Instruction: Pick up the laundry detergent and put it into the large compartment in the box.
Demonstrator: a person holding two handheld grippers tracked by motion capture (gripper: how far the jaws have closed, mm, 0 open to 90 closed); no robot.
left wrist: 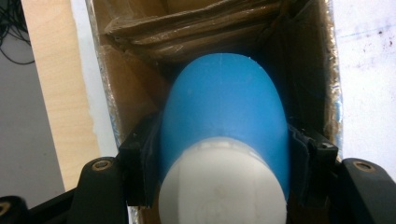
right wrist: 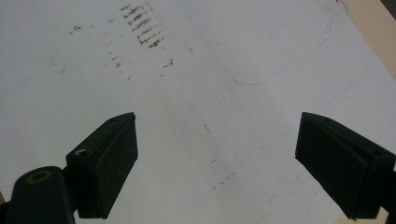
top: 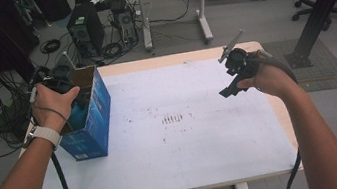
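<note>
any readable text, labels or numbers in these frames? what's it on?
None legible.
Blue box: pale print low on its front face, too small and blurred to read.
Blue bottle with white cap: faint embossing on the cap, unreadable.
White table sheet: brown smudges and thin pen lines, no letters.

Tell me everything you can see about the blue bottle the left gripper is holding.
The blue bottle looks like smooth matte plastic, with a rounded body and a wide white cap nearest the camera. The left gripper is shut on it, its black pads pressing the sides just below the cap. It points bottom-first into the open blue cardboard box at the table's left edge, brown inner walls and folded flaps around it. Whether its base touches the box bottom can't be told.
</note>
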